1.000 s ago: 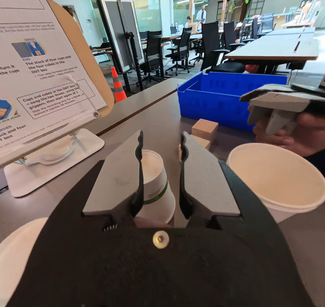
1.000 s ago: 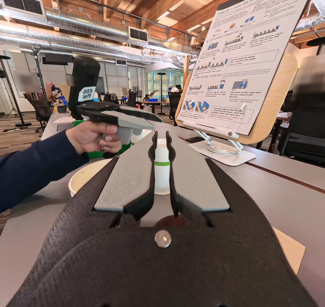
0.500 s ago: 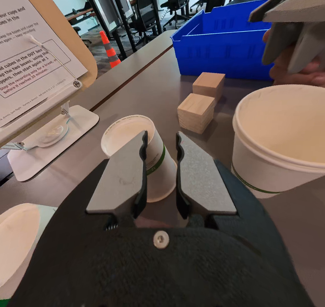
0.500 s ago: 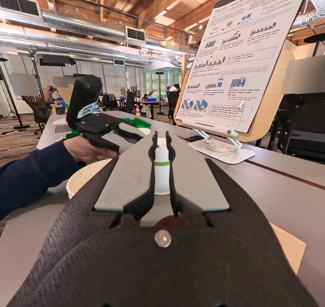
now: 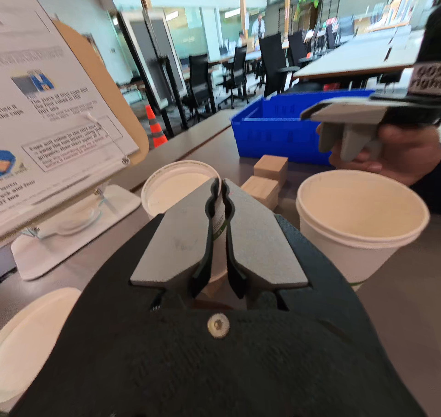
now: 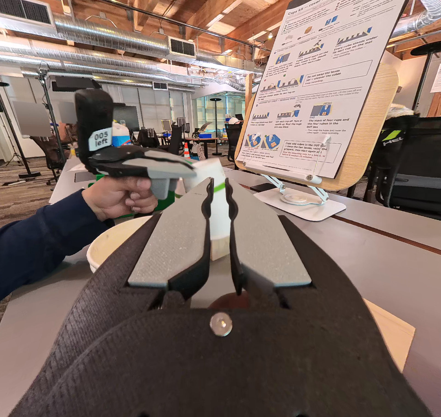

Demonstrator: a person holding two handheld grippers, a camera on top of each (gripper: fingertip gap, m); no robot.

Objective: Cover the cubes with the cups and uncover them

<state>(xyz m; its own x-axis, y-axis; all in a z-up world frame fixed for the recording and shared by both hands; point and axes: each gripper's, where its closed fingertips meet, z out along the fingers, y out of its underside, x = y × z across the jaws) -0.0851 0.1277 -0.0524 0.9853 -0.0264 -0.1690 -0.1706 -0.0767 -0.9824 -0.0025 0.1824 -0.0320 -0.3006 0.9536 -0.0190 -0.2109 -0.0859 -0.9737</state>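
Observation:
My left gripper [image 5: 220,184] is shut on the wall of an upside-down white paper cup [image 5: 176,190] with a green band, pinching it at its raised base rim. In the right wrist view the left gripper [image 6: 191,167] holds this cup [image 6: 216,205] lifted off the table, and a wooden cube [image 6: 218,248] stands under it. My right gripper [image 6: 218,183] hovers with its fingers almost together and nothing between them. It also shows in the left wrist view [image 5: 307,115], over the blue bin [image 5: 274,133].
Two more wooden cubes [image 5: 270,167] [image 5: 260,190] sit in front of the blue bin. A wide upright cup [image 5: 358,214] stands at the right and another cup [image 5: 31,322] at the lower left. An instruction sheet on a stand [image 5: 59,119] is at the left, and a green bin [image 6: 164,200] is behind.
My left gripper closed from wide open onto the upside-down cup's base rim and raised it, so the cube under it now shows. The right gripper kept its place and its narrow gap.

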